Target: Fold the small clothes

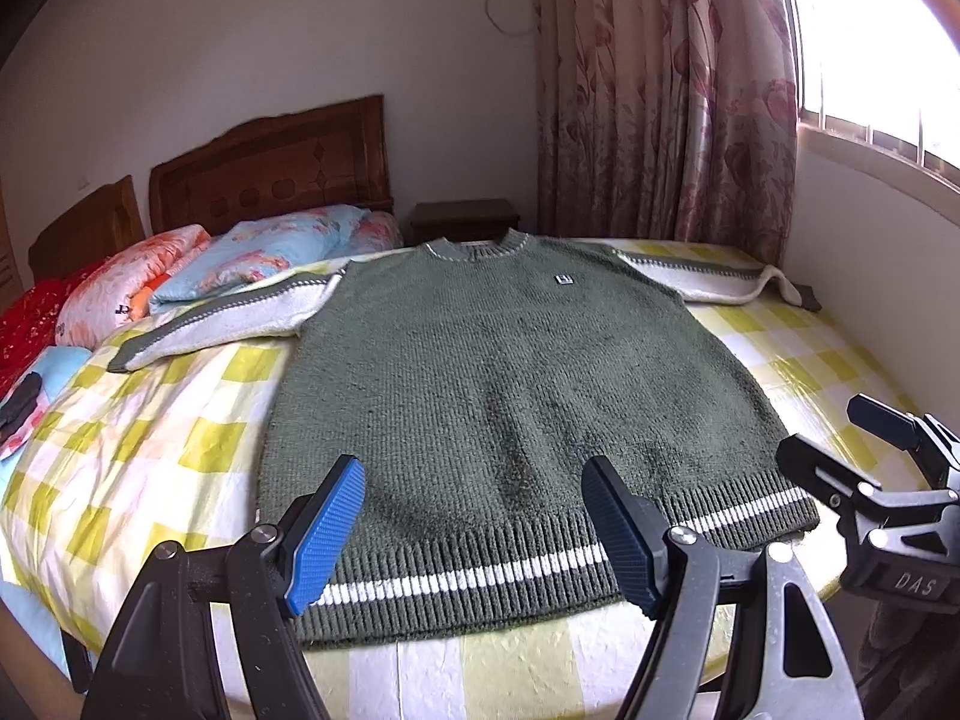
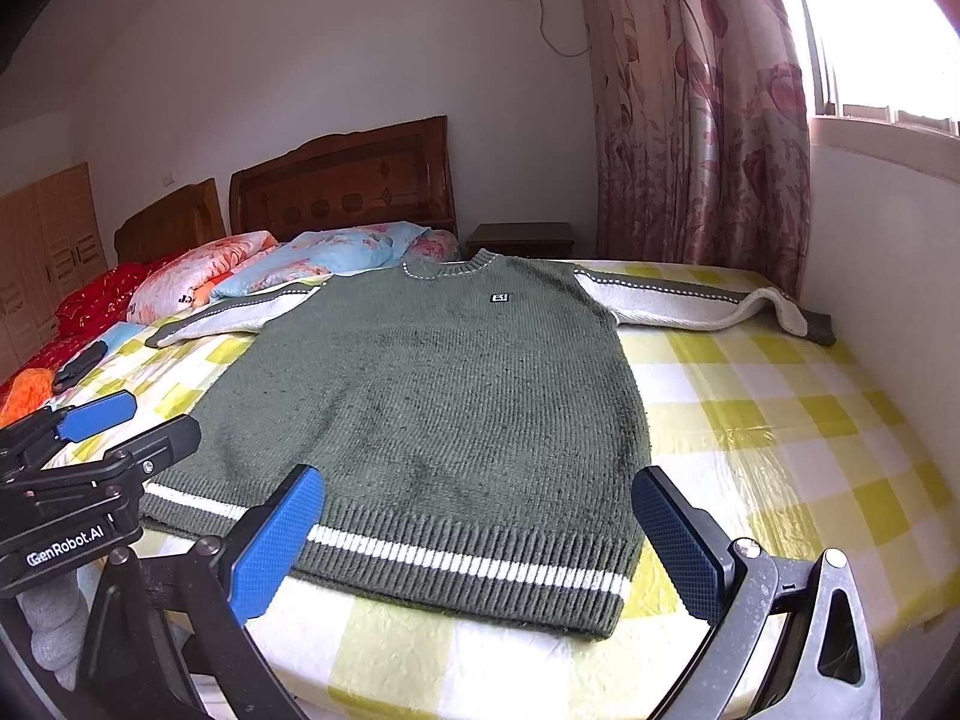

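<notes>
Green knit sweater (image 1: 480,396) flat, sleeves spread, white-striped hem, left gripper (image 1: 474,534) and right gripper (image 2: 480,546) wide apart, empty.

A: Where does the left wrist view sit?

B: Low at the foot of the bed (image 1: 180,456), looking along the left gripper (image 1: 474,531) toward the headboard (image 1: 270,168). It is close over the hem of the sweater (image 1: 480,372).

A: And the right wrist view?

B: At the same edge, further right, facing the same way along the right gripper (image 2: 480,540). Its sweater (image 2: 432,396) sits left of centre.

A: What do they share?

B: The whole sweater, the bed (image 2: 780,432), headboard (image 2: 342,180), curtain (image 1: 660,90) and window (image 1: 870,30). Each also catches the other gripper: the right gripper (image 1: 840,444) at the left view's right edge, the left gripper (image 2: 135,420) at the right view's left edge.
</notes>
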`<state>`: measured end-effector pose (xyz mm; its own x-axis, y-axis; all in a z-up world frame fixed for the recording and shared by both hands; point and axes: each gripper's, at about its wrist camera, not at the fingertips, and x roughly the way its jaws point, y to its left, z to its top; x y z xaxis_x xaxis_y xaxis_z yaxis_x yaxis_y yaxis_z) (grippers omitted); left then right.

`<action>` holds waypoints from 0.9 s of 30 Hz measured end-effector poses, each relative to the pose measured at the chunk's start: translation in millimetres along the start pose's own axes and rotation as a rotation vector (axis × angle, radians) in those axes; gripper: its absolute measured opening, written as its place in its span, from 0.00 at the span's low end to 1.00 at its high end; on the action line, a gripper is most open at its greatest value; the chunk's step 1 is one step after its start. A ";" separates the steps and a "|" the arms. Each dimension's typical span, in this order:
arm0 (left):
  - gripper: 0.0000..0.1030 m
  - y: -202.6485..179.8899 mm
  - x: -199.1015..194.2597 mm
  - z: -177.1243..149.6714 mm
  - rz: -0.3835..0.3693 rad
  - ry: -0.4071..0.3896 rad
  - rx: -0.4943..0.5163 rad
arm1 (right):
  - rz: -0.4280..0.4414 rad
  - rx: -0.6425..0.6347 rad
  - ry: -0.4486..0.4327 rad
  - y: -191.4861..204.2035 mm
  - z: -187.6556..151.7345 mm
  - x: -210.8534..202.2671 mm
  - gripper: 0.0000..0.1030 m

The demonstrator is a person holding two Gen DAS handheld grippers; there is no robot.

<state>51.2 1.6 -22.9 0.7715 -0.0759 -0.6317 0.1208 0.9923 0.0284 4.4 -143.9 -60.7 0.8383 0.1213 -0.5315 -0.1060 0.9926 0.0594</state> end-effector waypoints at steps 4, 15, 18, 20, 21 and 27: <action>0.74 0.4 51.2 52.0 -0.040 0.035 0.021 | -0.004 0.161 0.075 -64.1 18.4 37.8 1.00; 0.67 4.5 223.0 128.2 0.039 0.166 -0.010 | -0.161 0.597 0.193 -278.3 77.9 166.1 1.00; 0.67 13.0 238.8 121.7 0.032 0.201 -0.029 | -0.089 0.713 0.174 -313.4 89.6 193.2 1.00; 0.67 16.3 246.2 116.6 0.019 0.217 -0.040 | -0.064 0.777 0.131 -329.3 96.9 205.9 1.00; 0.67 18.7 247.9 114.8 0.005 0.216 -0.052 | -0.057 0.804 0.116 -335.4 100.9 212.3 1.00; 0.81 20.9 252.6 113.7 0.022 0.217 -0.060 | -0.104 0.931 0.037 -369.4 117.5 238.7 1.00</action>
<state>319.6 -8.1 -93.7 0.6201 -0.0375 -0.7836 0.0631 0.9980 0.0021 306.5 -480.8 -110.3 0.8002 0.0477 -0.5978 0.4526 0.6059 0.6543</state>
